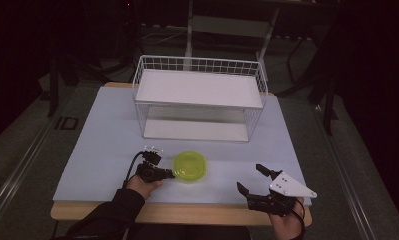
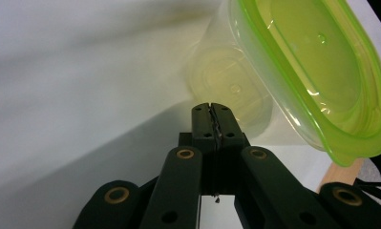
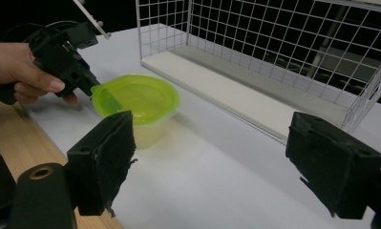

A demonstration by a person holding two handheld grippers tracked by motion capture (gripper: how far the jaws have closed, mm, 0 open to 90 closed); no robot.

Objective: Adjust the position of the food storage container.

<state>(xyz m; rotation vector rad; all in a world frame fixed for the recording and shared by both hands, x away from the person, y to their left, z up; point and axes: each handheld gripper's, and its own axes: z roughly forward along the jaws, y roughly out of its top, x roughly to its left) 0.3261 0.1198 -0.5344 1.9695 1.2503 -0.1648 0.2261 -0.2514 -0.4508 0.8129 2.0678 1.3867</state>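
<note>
A clear plastic container with a lime-green lid (image 1: 189,165) stands on the white mat near the front, left of centre. My left gripper (image 1: 171,174) is shut with nothing between its jaws. Its tip sits low against the container's left side, under the lid's rim. In the left gripper view the shut jaws (image 2: 212,107) point at the container's clear wall (image 2: 226,86), with the green lid (image 2: 317,71) looming above right. My right gripper (image 1: 248,176) is open and empty at the front right, well apart from the container (image 3: 135,98), which lies ahead of its jaws (image 3: 216,162).
A white wire basket (image 1: 197,64) with a white shelf board stands at the back of the mat (image 1: 107,140); its open front faces me. The wooden table edge (image 1: 187,212) runs along the front. A hand (image 3: 16,67) holds the left gripper (image 3: 90,86).
</note>
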